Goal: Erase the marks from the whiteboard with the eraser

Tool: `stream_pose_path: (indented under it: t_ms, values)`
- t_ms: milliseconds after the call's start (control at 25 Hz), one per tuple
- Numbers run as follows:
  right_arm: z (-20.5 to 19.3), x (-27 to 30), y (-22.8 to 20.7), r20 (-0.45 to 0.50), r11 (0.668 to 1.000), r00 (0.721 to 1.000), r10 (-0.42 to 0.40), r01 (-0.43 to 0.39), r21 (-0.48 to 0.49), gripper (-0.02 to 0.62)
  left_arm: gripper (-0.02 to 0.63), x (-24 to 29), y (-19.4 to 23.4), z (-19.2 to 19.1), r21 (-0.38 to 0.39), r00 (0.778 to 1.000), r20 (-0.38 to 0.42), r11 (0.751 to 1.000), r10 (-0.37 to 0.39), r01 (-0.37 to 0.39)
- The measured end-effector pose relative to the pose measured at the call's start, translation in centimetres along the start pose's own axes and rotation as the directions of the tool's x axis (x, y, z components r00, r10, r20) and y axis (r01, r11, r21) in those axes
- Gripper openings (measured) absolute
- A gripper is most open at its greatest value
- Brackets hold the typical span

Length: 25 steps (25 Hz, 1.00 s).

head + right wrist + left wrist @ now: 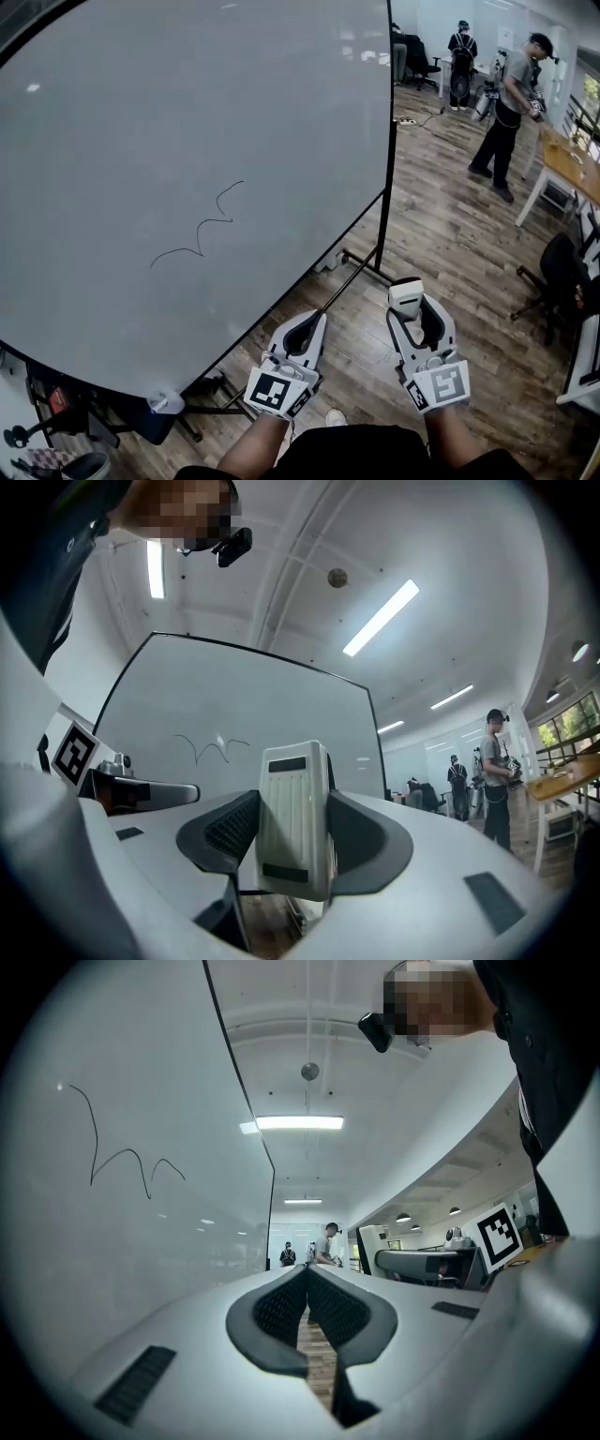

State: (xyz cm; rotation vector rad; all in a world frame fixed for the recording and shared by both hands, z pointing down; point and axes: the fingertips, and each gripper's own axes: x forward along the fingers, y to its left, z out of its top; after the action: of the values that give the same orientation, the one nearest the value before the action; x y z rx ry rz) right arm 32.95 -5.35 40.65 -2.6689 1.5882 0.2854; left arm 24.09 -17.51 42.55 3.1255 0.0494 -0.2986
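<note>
The right gripper [410,309] is clenched on the white eraser [406,294], held clear of the whiteboard [141,112], off its lower right corner. The left gripper [312,323], nearer the whiteboard's bottom edge, is closed on nothing. A thin wavy mark [202,225] sits mid-board.

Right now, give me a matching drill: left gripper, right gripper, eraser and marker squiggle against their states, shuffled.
Things:
1. left gripper
2. right gripper
3. eraser
4. black squiggle

States:
A. drawn on the whiteboard, not yet wiped
B. jaws together, nothing held
C. white, held off the board
D. jaws clamped on a block

Pairs: 1-B, 2-D, 3-C, 4-A.
</note>
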Motion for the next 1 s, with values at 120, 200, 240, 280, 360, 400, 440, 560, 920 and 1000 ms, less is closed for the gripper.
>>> stream_pose_path:
  t_ms: [120, 200, 240, 280, 360, 400, 440, 560, 920, 1000]
  values:
    - [0.2, 2.1, 1.1, 0.01, 1.0, 1.0, 0.03, -0.03, -0.006, 0.255, 0.02, 0.0, 2.5, 1.2, 0.036, 0.999, 0.029, 0.999, 0.033, -0.034]
    - [0.3, 3.7, 2.0, 0.017, 0.998, 0.998, 0.059, -0.059, -0.009, 0.255, 0.02, -0.2, 4.4, 2.4, 0.062, 0.996, 0.05, 0.995, 0.069, -0.072]
    - [0.4, 4.4, 2.5, 0.024, 0.997, 0.997, 0.076, -0.076, -0.012, 0.255, 0.02, -0.3, 5.2, 2.9, 0.076, 0.995, 0.06, 0.993, 0.086, -0.09]
    - [0.6, 5.1, 2.9, 0.033, 0.995, 0.995, 0.096, -0.095, -0.013, 0.255, 0.02, -0.4, 5.8, 3.4, 0.09, 0.993, 0.068, 0.99, 0.101, -0.107]
    - [1.1, 6.6, 3.5, 0.059, 0.99, 0.989, 0.138, -0.138, -0.008, 0.255, 0.02, -0.5, 6.8, 4.2, 0.112, 0.988, 0.084, 0.984, 0.132, -0.141]
    - [1.4, 7.4, 3.7, 0.073, 0.987, 0.984, 0.16, -0.16, 0.001, 0.255, 0.02, -0.5, 7.2, 4.7, 0.118, 0.985, 0.093, 0.98, 0.148, -0.159]
    - [1.7, 8.2, 3.9, 0.085, 0.983, 0.98, 0.18, -0.181, 0.013, 0.255, 0.02, -0.4, 7.5, 5.2, 0.125, 0.981, 0.101, 0.976, 0.165, -0.177]
    - [2.8, 11.0, 4.5, 0.119, 0.969, 0.963, 0.241, -0.246, 0.031, 0.255, 0.02, -0.3, 8.7, 7.0, 0.186, 0.969, 0.128, 0.954, 0.213, -0.235]
    - [7.0, 18.3, 7.9, 0.214, 0.909, 0.883, 0.417, -0.409, -0.084, 0.255, 0.02, -1.6, 12.7, 11.6, 0.303, 0.898, 0.205, 0.847, 0.389, -0.436]
    - [7.6, 19.4, 7.7, 0.225, 0.9, 0.871, 0.436, -0.425, -0.1, 0.255, 0.02, -1.2, 12.7, 12.1, 0.313, 0.887, 0.209, 0.831, 0.412, -0.46]
